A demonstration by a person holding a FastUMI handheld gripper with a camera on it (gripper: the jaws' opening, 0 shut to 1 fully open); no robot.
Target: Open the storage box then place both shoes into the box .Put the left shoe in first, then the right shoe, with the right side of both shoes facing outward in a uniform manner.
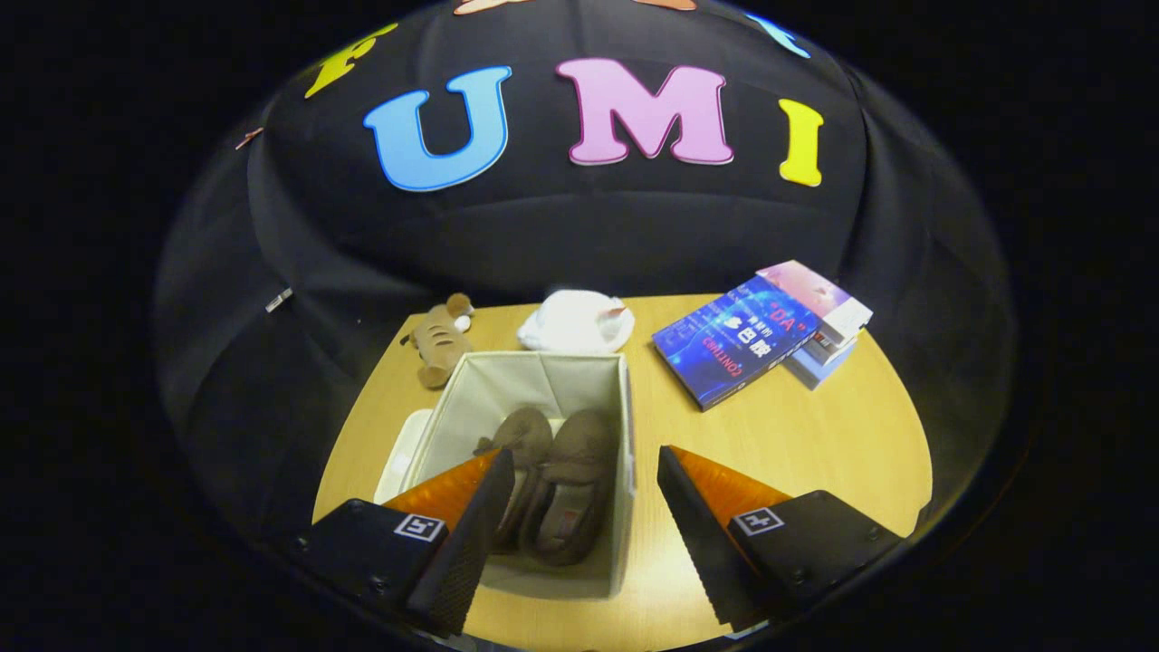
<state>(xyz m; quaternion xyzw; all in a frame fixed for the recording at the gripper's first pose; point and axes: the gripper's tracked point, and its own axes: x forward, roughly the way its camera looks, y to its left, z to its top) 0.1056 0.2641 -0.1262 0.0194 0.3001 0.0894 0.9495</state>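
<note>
Both soft, light shoes (552, 484) lie inside the open storage box (534, 380); jaws wide, empty; best gripped at heel collar.

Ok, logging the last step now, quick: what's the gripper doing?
Gripper: open, holding nothing, above the storage box with both shoes inside.

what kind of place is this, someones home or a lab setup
Likely a staged recording booth, not a home: black cloth walls in a small wooden table set with props, a box holding two shoes, books, a plush toy. The gripper hangs open above.
</note>
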